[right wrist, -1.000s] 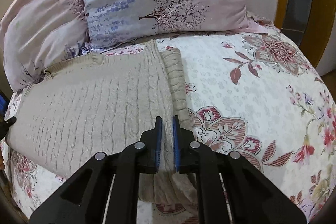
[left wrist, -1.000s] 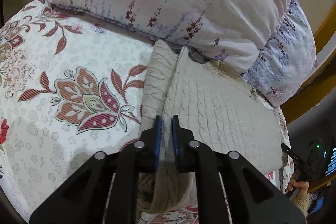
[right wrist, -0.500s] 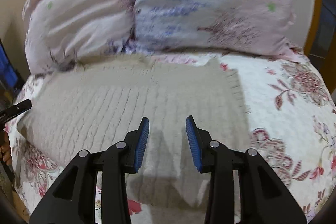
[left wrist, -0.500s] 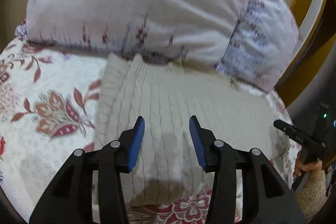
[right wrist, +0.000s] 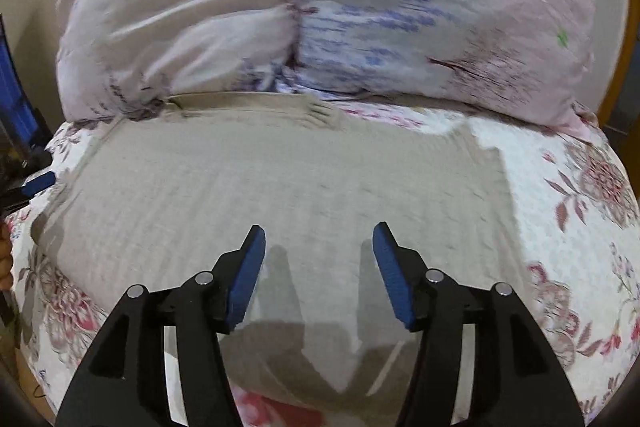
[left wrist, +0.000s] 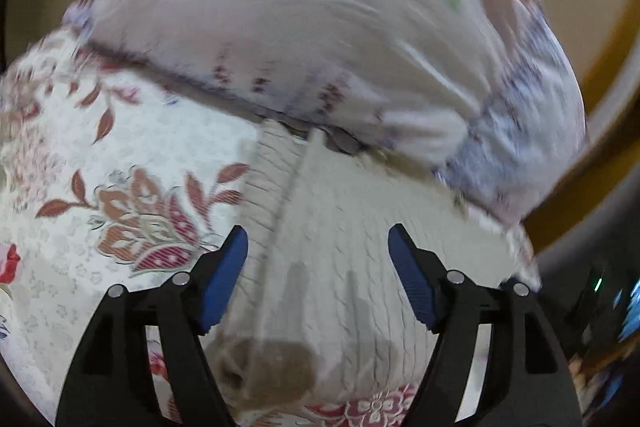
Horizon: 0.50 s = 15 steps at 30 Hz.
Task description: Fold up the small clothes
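Observation:
A beige cable-knit sweater (left wrist: pixel 352 227) lies folded flat on the floral bedspread (left wrist: pixel 120 155), its far edge against the pillows. In the left wrist view my left gripper (left wrist: pixel 318 251) is open and empty above the sweater's left folded edge. In the right wrist view the sweater (right wrist: pixel 280 187) spreads wide below my right gripper (right wrist: pixel 318 247), which is open and empty above the sweater's near part. The other gripper's blue tip (right wrist: pixel 38 183) shows at the far left. Both views are motion-blurred.
Two large floral pillows (right wrist: pixel 320 11) stand at the head of the bed behind the sweater; they also fill the top of the left wrist view (left wrist: pixel 320 27). A wooden bed frame (left wrist: pixel 600 163) runs along the right. The bedspread (right wrist: pixel 580 227) extends right of the sweater.
Both grippers were shut on the sweater's folded edges a second ago. They let go, opened wide and lifted off; the sweater now lies flat.

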Available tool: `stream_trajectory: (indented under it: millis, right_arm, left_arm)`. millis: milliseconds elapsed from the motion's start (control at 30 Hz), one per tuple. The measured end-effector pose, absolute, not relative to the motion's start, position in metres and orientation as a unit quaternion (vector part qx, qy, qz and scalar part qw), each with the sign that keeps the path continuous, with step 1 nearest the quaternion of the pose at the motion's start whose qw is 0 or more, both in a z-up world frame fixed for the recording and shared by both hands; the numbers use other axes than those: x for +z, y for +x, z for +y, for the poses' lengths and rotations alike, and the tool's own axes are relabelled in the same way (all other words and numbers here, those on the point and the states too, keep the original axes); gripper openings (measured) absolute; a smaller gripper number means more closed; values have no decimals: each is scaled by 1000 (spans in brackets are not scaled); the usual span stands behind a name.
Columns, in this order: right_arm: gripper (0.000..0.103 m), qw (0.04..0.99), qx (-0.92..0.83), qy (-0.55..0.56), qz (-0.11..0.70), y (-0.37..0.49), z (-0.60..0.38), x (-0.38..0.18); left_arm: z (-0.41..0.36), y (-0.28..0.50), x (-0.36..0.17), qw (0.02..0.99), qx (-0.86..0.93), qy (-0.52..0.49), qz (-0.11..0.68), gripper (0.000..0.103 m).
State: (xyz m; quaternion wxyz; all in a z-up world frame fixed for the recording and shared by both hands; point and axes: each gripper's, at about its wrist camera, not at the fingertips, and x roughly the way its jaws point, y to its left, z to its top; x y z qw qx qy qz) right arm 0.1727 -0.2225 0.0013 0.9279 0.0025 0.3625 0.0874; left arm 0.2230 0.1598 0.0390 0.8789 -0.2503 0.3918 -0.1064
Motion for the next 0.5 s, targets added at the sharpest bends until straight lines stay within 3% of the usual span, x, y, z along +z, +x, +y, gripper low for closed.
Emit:
stream_trajectory:
  millis: [233,500]
  right_arm:
    - [61,922,111,-16,370,189,-175,-5]
    - [65,922,99,-43,372,191,-164,-17]
  left_arm:
    - [177,247,14,831,-106,-335,432,72]
    - [172,250,4,815,-120,-364,434,72]
